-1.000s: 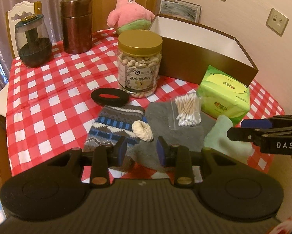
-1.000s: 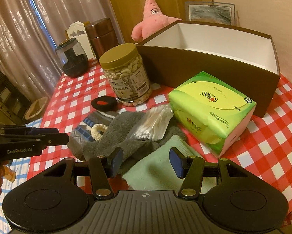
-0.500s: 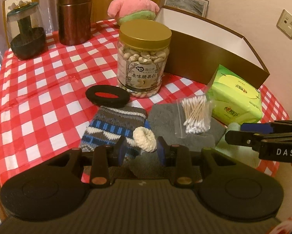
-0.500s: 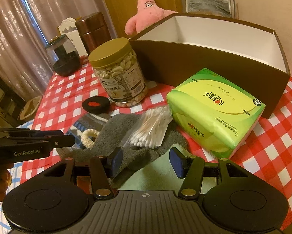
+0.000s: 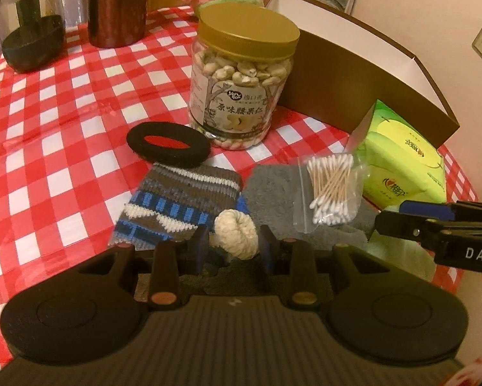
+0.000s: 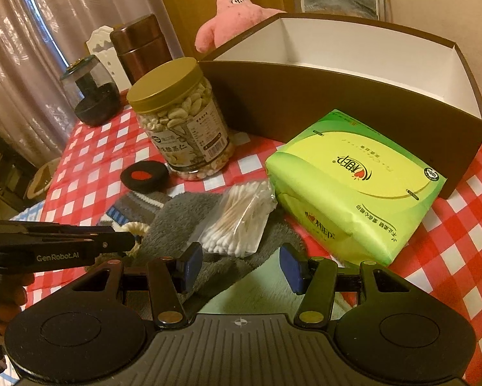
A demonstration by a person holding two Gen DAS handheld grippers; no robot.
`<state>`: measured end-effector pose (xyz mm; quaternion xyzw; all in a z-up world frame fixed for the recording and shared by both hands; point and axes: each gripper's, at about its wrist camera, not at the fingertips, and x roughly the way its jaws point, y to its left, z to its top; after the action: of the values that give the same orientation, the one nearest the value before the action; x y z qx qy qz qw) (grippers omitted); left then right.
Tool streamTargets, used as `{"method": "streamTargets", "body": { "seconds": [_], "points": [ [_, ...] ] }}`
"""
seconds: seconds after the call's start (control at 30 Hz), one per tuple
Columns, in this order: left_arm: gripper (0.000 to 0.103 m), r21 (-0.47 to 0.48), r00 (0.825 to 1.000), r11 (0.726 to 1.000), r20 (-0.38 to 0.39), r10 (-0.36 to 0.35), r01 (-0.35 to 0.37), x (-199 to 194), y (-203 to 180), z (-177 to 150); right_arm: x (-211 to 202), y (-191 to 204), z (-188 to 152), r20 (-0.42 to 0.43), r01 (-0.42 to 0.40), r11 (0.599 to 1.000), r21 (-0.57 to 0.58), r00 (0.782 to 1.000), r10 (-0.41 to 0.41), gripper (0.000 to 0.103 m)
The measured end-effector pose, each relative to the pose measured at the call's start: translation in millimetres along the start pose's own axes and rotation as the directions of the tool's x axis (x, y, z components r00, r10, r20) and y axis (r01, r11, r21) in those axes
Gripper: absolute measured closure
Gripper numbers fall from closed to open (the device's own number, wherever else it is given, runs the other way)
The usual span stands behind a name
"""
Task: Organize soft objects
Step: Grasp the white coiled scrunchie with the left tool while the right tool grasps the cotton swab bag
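With its pads straddling the cream scrunchie (image 5: pixel 235 238) that lies on the knit sock (image 5: pixel 180 206) in front of the nut jar (image 5: pixel 241 80), the left claw (image 5: pixel 231 248) sits narrow, likely set to pinch; right claw (image 6: pixel 241 267) gapes wide over the green cloth (image 6: pixel 257 292), holding nothing.

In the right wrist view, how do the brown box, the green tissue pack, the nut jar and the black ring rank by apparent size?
1. brown box
2. green tissue pack, though it sits nearer the camera
3. nut jar
4. black ring
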<state>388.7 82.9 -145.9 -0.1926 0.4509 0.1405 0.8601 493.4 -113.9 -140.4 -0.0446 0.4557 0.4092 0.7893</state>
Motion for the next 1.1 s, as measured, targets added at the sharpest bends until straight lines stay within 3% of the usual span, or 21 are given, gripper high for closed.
{"method": "streamTargets", "body": {
  "seconds": [0.23, 0.4, 0.57, 0.77, 0.97, 1.1],
  "points": [
    [0.075, -0.019, 0.999, 0.999, -0.005, -0.032, 0.032, 8, 0, 2, 4, -2, 2, -0.002, 0.007, 1.0, 0.004, 1.0, -0.007, 0.049],
    [0.089, -0.022, 0.999, 0.998, 0.014, -0.051, 0.051, 5, 2, 1, 7, -3, 4, -0.001, 0.014, 1.0, 0.011, 1.0, -0.014, 0.049],
    [0.091, -0.021, 0.996, 0.998, 0.071, -0.054, 0.055, -10, 5, 4, 11, -2, 6, -0.001, 0.016, 1.0, 0.012, 1.0, -0.016, 0.049],
    [0.091, -0.003, 0.991, 1.0, 0.135, -0.002, 0.002, -30, 10, 11, 21, 1, 10, -0.004, 0.011, 1.0, 0.007, 1.0, -0.011, 0.049],
    [0.091, -0.012, 0.989, 0.999, 0.143, 0.034, -0.033, -35, 18, 12, 37, 7, 11, -0.013, 0.024, 1.0, -0.009, 1.0, -0.024, 0.049],
    [0.091, -0.017, 0.99, 0.999, 0.135, 0.042, -0.04, -37, 21, 9, 46, 10, 9, -0.007, 0.035, 0.999, -0.042, 0.999, -0.035, 0.073]
  ]
}}
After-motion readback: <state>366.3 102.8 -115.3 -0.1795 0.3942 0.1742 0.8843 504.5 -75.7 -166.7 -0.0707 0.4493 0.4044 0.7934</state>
